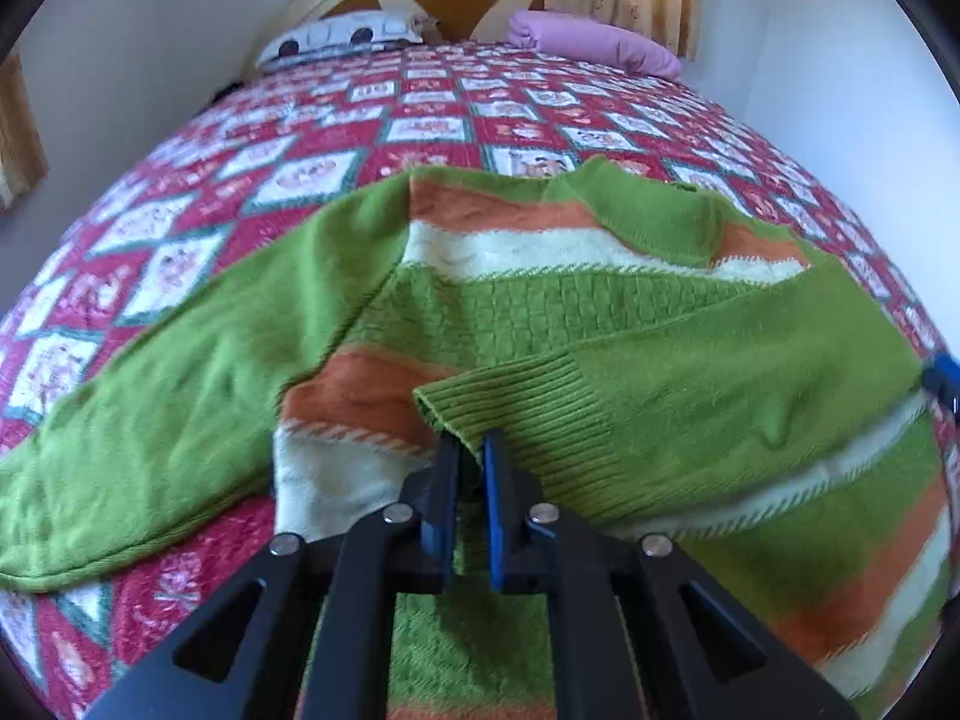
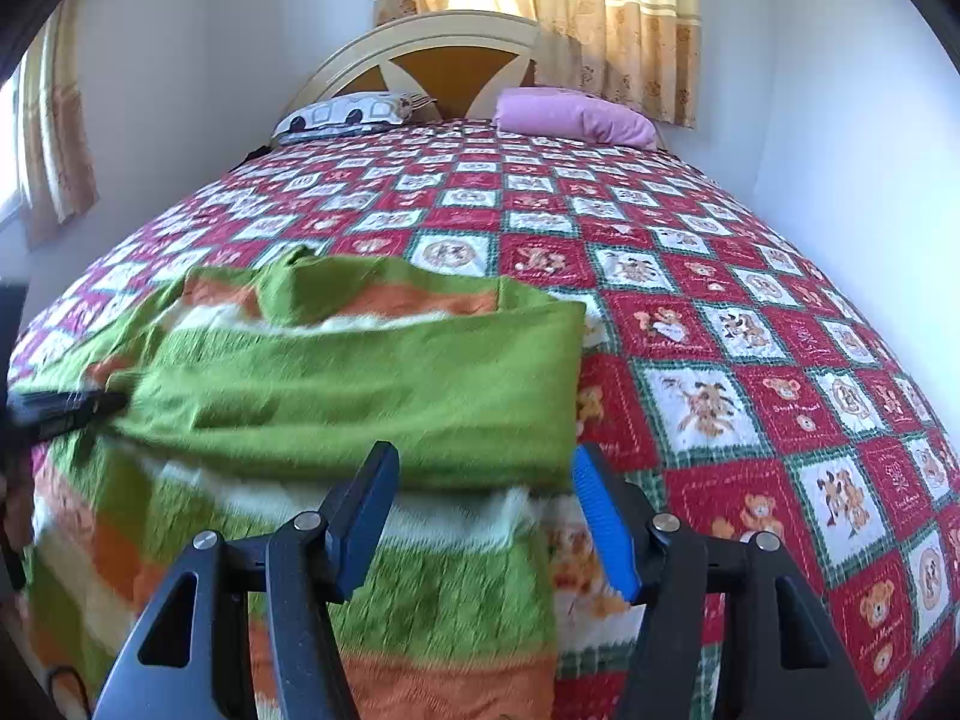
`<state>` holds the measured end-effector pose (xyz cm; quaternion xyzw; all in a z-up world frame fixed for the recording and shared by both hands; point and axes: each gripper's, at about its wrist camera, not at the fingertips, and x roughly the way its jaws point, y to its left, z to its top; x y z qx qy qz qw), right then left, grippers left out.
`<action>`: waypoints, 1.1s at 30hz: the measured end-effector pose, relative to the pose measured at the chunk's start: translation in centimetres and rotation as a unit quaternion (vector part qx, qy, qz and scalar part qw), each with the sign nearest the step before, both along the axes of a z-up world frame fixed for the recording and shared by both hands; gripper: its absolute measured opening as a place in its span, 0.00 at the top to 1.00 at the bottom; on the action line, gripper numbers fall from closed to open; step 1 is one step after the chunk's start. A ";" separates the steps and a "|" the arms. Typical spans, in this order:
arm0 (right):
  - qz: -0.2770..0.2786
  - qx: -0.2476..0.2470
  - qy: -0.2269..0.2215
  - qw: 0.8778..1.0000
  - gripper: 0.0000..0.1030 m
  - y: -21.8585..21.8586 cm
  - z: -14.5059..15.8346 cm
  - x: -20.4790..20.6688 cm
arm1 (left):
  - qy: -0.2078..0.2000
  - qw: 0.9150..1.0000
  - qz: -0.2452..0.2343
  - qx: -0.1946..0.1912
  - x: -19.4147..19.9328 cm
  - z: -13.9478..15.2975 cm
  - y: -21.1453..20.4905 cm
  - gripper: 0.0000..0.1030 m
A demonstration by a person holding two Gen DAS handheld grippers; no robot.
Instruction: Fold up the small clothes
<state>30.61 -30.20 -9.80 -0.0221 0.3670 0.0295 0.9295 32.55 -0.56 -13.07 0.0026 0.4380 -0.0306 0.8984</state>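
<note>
A small knitted sweater (image 1: 540, 300), green with orange and cream stripes, lies on the bed. Its right sleeve (image 1: 690, 396) is folded across the body; its left sleeve (image 1: 180, 396) stretches out to the left. My left gripper (image 1: 471, 450) is shut on the ribbed cuff (image 1: 480, 402) of the folded sleeve. In the right wrist view the sweater (image 2: 336, 396) lies to the left and ahead. My right gripper (image 2: 483, 468) is open and empty, just above the sweater's right edge. The left gripper (image 2: 60, 405) shows at the far left.
The bed has a red and white patchwork quilt (image 2: 720, 330). A patterned pillow (image 2: 348, 111) and a pink pillow (image 2: 576, 117) lie by the headboard (image 2: 444, 54). White walls stand on both sides. A curtain (image 2: 570, 0) hangs behind.
</note>
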 end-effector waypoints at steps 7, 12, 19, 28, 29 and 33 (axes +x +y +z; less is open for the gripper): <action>-0.026 -0.050 0.109 0.992 0.41 -1.1 -2.7 1.7 | -0.025 0.999 -0.004 0.028 -1.0 1.2 0.3 0.89; -0.023 -0.052 0.053 0.997 0.41 -0.1 1.0 0.1 | -0.032 0.999 0.009 0.036 -0.5 1.3 1.0 0.59; 0.026 0.019 0.094 0.995 0.41 3.2 -1.7 4.1 | -0.046 0.998 0.034 0.027 -1.6 2.5 2.1 0.20; 0.023 -0.055 0.111 0.992 0.41 4.1 -2.4 0.0 | -0.049 0.996 0.075 0.022 -5.0 2.6 9.5 0.12; 0.022 -0.055 0.099 0.993 0.41 4.6 -1.4 0.2 | -0.050 0.995 0.084 0.021 -5.3 2.7 10.4 0.12; 0.062 -0.045 0.062 0.995 0.41 8.9 1.1 1.7 | -0.061 0.991 0.121 0.009 -6.8 3.3 13.3 0.10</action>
